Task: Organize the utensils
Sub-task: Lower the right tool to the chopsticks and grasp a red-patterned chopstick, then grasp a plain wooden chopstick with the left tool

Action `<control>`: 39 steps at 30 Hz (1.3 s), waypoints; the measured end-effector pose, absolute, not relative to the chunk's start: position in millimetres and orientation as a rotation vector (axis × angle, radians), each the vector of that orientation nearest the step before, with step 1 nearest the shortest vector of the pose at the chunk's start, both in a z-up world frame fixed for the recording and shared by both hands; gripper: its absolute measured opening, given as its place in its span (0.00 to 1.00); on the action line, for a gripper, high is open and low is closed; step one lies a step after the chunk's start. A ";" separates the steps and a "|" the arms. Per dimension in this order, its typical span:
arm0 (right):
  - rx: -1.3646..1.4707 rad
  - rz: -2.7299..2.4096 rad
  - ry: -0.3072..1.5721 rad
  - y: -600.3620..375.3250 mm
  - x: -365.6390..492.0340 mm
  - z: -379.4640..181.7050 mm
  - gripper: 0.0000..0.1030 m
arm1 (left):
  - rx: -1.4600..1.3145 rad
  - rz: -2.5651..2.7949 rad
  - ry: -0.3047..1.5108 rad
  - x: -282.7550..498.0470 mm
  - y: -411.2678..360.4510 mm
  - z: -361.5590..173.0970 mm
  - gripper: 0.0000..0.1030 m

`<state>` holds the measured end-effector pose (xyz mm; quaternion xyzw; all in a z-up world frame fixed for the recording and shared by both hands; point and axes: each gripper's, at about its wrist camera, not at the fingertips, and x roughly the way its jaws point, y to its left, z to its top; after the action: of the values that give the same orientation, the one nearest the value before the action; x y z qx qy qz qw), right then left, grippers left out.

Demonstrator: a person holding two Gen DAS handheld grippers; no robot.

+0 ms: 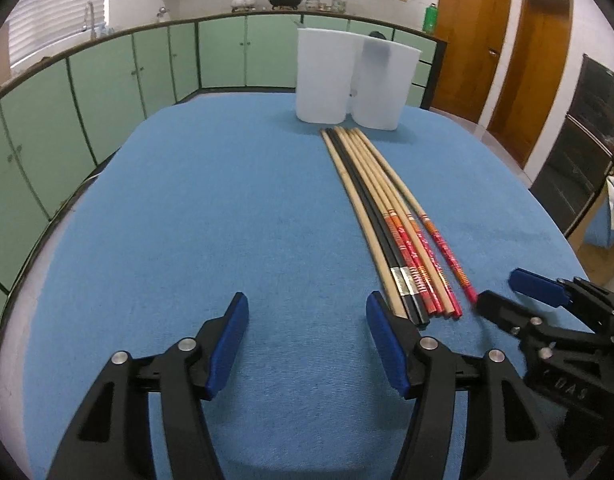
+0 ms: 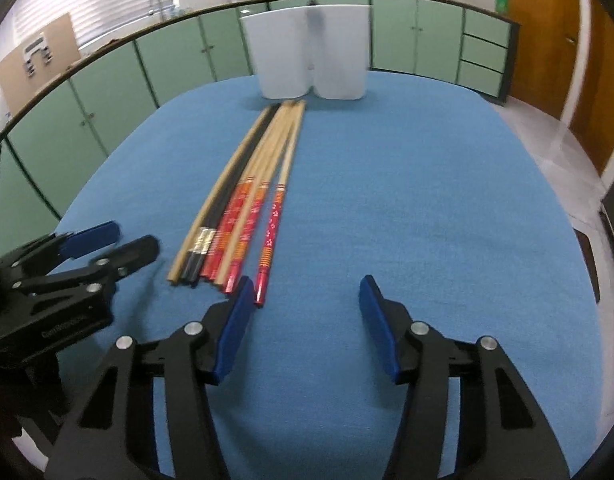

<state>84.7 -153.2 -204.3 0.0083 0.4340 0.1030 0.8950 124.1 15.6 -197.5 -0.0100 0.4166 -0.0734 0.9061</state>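
Pre-grasp stage. Chopsticks (image 1: 391,224) lie bundled on blue tablecloth (image 1: 211,216), tips near white twin-compartment holder (image 1: 353,80). Left gripper (image 1: 307,344) and right gripper (image 2: 305,332) both spread wide, holding nothing. Next: right gripper straddles the outermost red-handled chopstick (image 2: 271,232), likely awkward flat pinch.

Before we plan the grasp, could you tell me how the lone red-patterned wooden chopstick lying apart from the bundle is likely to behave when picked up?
The lone red-patterned wooden chopstick looks thin and straight, so probably stiff and light. Its slender, seemingly rounded shaft may roll on the blue cloth if nudged sideways. It lies flat, so the open right gripper may struggle to get its pads beneath it.
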 end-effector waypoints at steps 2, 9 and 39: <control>0.027 0.229 0.893 -155.9 83.4 -203.1 0.51 | -0.027 -0.142 0.861 123.1 17.6 -197.9 0.59; -0.006 0.288 0.899 -138.2 80.5 -204.7 0.30 | -0.021 -0.128 0.854 117.5 16.8 -197.0 0.59; 0.046 0.271 0.910 -151.5 82.3 -204.3 0.06 | 0.007 -0.137 0.874 116.6 8.0 -199.4 0.62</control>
<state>82.3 -151.5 -204.3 0.0220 0.4382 0.1303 0.8891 116.6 8.0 -199.4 0.0036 0.4228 -0.0663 0.9038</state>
